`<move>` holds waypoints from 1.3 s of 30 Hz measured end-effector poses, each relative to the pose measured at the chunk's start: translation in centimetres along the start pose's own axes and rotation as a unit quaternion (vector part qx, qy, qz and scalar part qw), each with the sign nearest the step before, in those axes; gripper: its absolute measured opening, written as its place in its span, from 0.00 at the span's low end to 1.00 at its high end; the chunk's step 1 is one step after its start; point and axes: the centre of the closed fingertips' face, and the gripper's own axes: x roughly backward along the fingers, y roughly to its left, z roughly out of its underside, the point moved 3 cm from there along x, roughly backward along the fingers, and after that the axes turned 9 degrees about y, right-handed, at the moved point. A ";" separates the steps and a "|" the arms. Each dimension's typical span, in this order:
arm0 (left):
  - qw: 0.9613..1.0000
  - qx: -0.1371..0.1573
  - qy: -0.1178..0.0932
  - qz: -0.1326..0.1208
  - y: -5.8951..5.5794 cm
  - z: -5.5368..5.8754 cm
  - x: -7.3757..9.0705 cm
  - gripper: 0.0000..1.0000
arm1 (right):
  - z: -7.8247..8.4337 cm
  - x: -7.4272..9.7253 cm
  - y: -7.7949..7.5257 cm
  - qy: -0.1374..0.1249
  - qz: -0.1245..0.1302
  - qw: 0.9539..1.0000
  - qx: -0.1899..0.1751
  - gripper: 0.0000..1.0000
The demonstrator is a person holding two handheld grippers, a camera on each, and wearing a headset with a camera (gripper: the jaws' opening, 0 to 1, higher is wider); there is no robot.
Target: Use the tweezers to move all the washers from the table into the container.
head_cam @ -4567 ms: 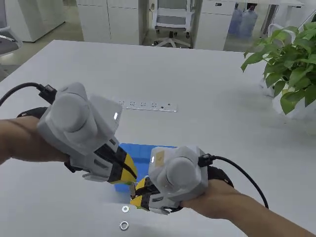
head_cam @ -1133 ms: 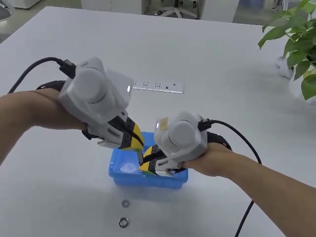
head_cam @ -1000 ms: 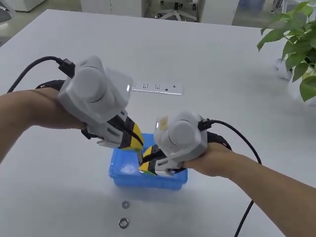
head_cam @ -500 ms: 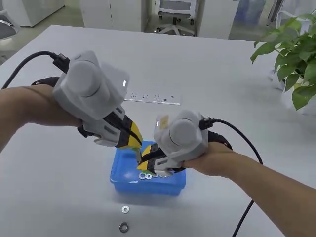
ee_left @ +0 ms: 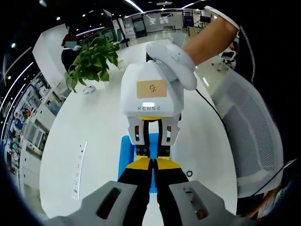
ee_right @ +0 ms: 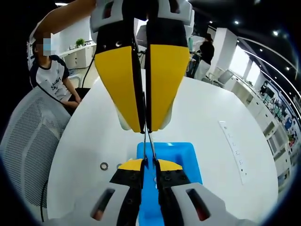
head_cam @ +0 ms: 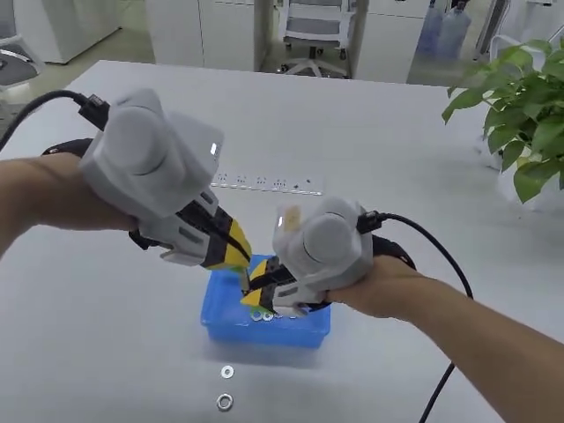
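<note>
my left gripper (head_cam: 236, 261) and right gripper (head_cam: 264, 291) meet tip to tip over the blue container (head_cam: 304, 330). both are pressed together on the thin tweezers (ee_right: 149, 141). i judge the left holds them while the right squeezes their arms so they grip. several washers (head_cam: 262, 315) lie in the container under the tips. two more lie on the table (head_cam: 397, 176), just beyond the container's near wall, toward me.
</note>
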 end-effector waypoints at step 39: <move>0.999 0.029 0.004 0.043 -4.2 3.0 -2.4 0.05 | 1.1 -3.7 4.7 -0.011 -0.034 0.999 -0.018 0.12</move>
